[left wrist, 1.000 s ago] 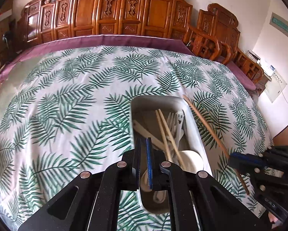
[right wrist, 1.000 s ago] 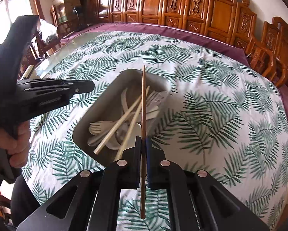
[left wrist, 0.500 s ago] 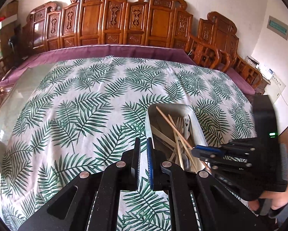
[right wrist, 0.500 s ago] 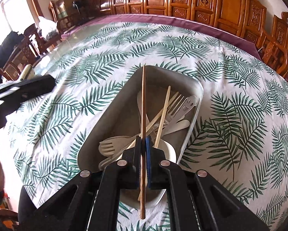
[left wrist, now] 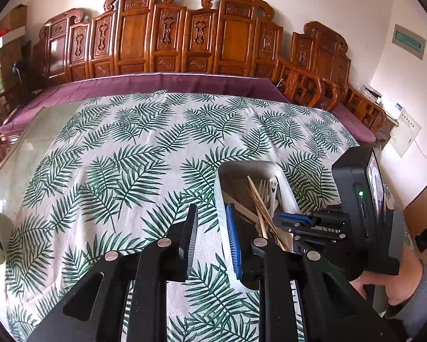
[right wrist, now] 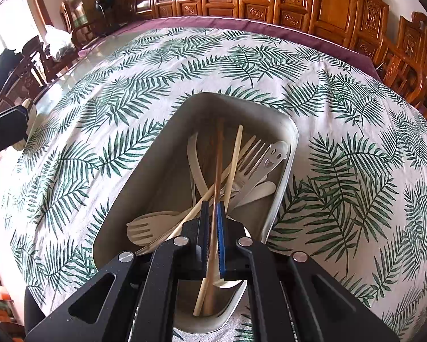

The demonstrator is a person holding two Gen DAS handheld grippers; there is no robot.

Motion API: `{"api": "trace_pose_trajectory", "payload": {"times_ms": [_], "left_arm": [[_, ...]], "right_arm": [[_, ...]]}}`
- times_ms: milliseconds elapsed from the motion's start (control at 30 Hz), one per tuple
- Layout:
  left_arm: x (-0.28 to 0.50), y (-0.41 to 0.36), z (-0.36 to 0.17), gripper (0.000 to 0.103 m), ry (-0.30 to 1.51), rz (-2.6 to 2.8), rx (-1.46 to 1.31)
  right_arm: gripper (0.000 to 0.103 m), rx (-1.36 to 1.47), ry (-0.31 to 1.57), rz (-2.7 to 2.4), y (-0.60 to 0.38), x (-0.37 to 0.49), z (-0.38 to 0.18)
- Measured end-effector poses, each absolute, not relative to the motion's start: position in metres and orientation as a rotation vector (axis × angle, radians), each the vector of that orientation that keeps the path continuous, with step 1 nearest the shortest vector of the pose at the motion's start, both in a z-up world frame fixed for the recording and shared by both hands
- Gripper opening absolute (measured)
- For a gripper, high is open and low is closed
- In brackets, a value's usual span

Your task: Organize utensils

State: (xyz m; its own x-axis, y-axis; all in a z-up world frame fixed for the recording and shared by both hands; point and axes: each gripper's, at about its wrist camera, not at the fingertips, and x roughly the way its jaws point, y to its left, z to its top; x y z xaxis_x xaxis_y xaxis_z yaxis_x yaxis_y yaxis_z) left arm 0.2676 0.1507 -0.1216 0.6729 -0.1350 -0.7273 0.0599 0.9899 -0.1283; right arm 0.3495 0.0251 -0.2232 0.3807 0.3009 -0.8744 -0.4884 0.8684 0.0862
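Covering your tabletop is a palm-leaf cloth; carved wooden chairs line its far edge. Your left tool, jaws just opening, holds nothing; your right tool pinches a brown chopstick over the metal tray.

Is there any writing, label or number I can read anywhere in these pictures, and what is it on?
No text can be read.
Green wall plaque: lettering too blurred.
White wall panel: markings too small.
Screen on the right gripper's device: too blurred.
Metal utensil in the tray: a cut-out smiling face, no words.
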Motion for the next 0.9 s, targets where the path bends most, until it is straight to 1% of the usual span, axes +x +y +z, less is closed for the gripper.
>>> {"api": "trace_pose_trajectory", "payload": {"times_ms": [167,233,267,333,367,433,467,500,533,567,600,633,667,733,800,900], "left_arm": [[0.265,0.147,-0.12,0.021,0.825,-0.101,-0.086],[0.263,0.144,-0.118,0.027,0.825,-0.097,-0.083],[0.261,0.143,-0.117,0.028,0.823,-0.096,-0.083],[0.255,0.138,-0.114,0.038,0.82,-0.089,-0.077],[0.252,0.135,-0.112,0.04,0.817,-0.085,-0.075],[0.246,0.13,-0.109,0.045,0.814,-0.086,-0.076],[0.241,0.126,-0.106,0.047,0.813,-0.084,-0.073],[0.236,0.122,-0.103,0.054,0.807,-0.082,-0.07],[0.232,0.118,-0.1,0.06,0.8,-0.083,-0.069],[0.226,0.114,-0.096,0.062,0.79,-0.086,-0.069],[0.222,0.111,-0.093,0.069,0.783,-0.087,-0.068],[0.216,0.105,-0.088,0.077,0.773,-0.087,-0.067],[0.209,0.1,-0.084,0.079,0.76,-0.088,-0.066],[0.199,0.09,-0.078,0.086,0.746,-0.092,-0.06],[0.191,0.081,-0.075,0.09,0.736,-0.098,-0.051],[0.177,0.066,-0.072,0.095,0.731,-0.103,-0.032]], "right_arm": [[0.007,-0.164,1.029,0.528,0.011,0.34,-0.214],[0.007,-0.154,1.014,0.524,0.003,0.333,-0.209],[0.007,-0.148,1.005,0.522,-0.004,0.328,-0.205],[0.008,-0.142,0.991,0.515,-0.015,0.318,-0.198],[0.011,-0.141,0.985,0.512,-0.02,0.314,-0.195],[0.021,-0.133,0.957,0.506,-0.034,0.302,-0.184],[0.024,-0.129,0.941,0.501,-0.041,0.294,-0.177],[0.027,-0.123,0.924,0.498,-0.048,0.285,-0.17],[0.033,-0.118,0.91,0.493,-0.055,0.279,-0.164],[0.037,-0.112,0.893,0.486,-0.062,0.271,-0.158],[0.044,-0.107,0.876,0.477,-0.069,0.262,-0.151],[0.048,-0.101,0.863,0.469,-0.076,0.255,-0.146],[0.049,-0.093,0.848,0.464,-0.082,0.248,-0.14],[0.052,-0.083,0.826,0.452,-0.094,0.235,-0.13],[0.054,-0.074,0.801,0.437,-0.105,0.221,-0.12],[0.067,-0.063,0.775,0.413,-0.117,0.205,-0.111]]}}
